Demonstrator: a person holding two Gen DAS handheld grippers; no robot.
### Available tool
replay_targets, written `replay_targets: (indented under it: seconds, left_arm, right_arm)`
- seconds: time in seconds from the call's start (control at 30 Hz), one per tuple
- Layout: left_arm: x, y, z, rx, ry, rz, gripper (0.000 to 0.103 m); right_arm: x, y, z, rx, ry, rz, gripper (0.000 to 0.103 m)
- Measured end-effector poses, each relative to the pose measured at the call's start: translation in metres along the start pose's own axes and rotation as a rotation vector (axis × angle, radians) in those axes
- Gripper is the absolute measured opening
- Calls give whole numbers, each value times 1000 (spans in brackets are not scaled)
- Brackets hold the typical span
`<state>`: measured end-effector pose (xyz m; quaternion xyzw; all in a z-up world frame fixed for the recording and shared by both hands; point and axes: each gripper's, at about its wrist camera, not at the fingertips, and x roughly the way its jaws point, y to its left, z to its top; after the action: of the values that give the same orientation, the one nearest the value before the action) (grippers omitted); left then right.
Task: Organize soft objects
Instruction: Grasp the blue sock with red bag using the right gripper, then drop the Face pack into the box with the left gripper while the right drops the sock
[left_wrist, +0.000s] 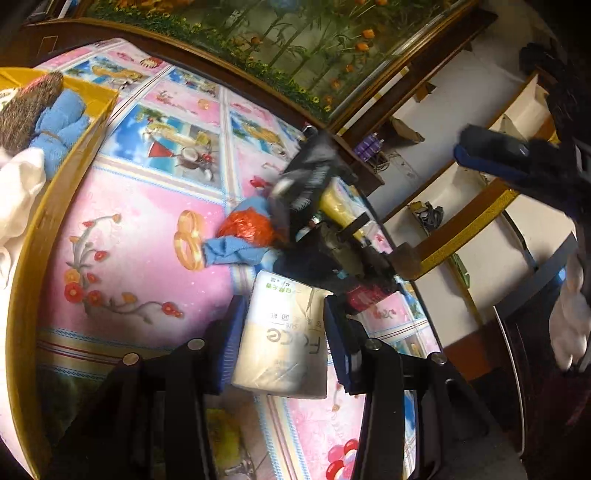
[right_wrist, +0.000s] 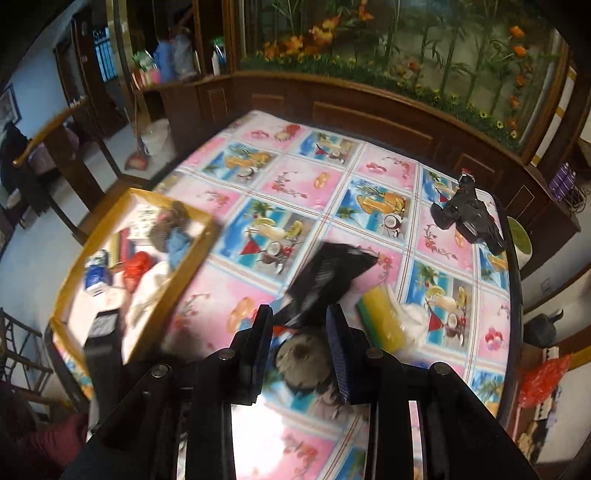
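In the left wrist view my left gripper is shut on a white tissue pack, held above the table's patterned cloth. Just beyond it lie a blue cloth, an orange-red mesh ball, a black fabric piece and a yellow sponge. In the right wrist view my right gripper is shut on the black fabric piece, lifted over a grey furry toy. The yellow box at the left holds several soft items.
A black toy rooster stands at the table's far right. The yellow sponge and a white cloth lie right of my right gripper. A wooden wall panel with flower decoration runs behind the table. The right gripper shows blurred in the left view.
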<state>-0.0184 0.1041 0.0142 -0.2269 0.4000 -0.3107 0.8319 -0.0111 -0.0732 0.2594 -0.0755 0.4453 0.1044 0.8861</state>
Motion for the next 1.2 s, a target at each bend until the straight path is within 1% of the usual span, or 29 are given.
replay_targets:
  seconds: [0.03,0.13,0.17,0.2,0.27,0.3,0.4,0.43,0.53,0.57,0.6,0.67,0.7,0.73,0.77,0.83,0.93,1.0,1.03,1.07,1.1,1.13,1.2]
  left_arm:
    - [-4,-2,-1,4,-7,-1,40]
    - [-29,-8,-8,20,-41,-2,40]
    - [-40,-10,-11,20,-51,-9,40]
    - [-50,-11,-12,17,-60,-20,40]
    - [-72,-12,-16,18,-85,-24,40]
    - [-81,-13,-17,17,-98,-29,40]
    - [-107,-11,-24,7,-133,-46,40]
    - [-114,-10,-26,1,-143,-52,40]
    - [-129,-3,-28,-7,-169,-60,40]
    - [-134,0,-28,-14,-175,-62,40]
    - [-137,3,-28,-20,-179,-63,40]
    - [-146,13,-28,-33,-190,-53,40]
    - [-151,17,-28,-39,-195,-44,40]
    - [-154,24,-27,-48,-201,-30,40]
    - [-158,30,-26,-58,-206,-18,40]
    - [-168,46,-25,-88,-222,3,40]
    - [-186,69,-23,-121,-256,67,40]
    - [-195,82,-21,-128,-266,134,40]
    - [-199,88,-20,-134,-266,173,40]
    - [-202,94,-18,-140,-263,208,40]
    - [-203,100,-17,-145,-255,242,40]
    - [-203,105,-15,-150,-241,290,40]
    - [-202,113,-14,-157,-221,361,40]
  right_arm:
    - [-7,2,-8,-2,-15,10,26]
    - [-24,4,-26,-16,-37,5,25]
    - [-26,2,-30,-10,-47,-15,27]
    - [-24,-1,-32,0,-52,-46,31]
    - [-10,-6,-30,26,-53,-75,66]
    - [1,-8,-26,45,-43,-73,70]
    - [34,-15,-12,96,27,-45,68]
    - [46,-17,-5,107,51,-48,68]
    - [78,-13,9,115,141,-41,68]
    - [86,-9,12,113,167,-22,68]
    - [93,-2,13,117,192,19,68]
    - [103,11,16,110,218,61,65]
    - [109,20,18,88,231,53,65]
    - [116,26,22,64,243,25,65]
    - [126,32,24,42,262,-30,65]
    - [144,34,30,29,307,-96,64]
    - [174,33,26,48,397,-166,53]
    - [188,33,21,59,434,-176,51]
    - [193,33,21,53,431,-186,47]
    - [193,34,21,36,417,-193,39]
    - [192,36,18,33,420,-172,34]
    - [193,38,19,34,415,-166,34]
    - [189,39,19,27,391,-156,33]
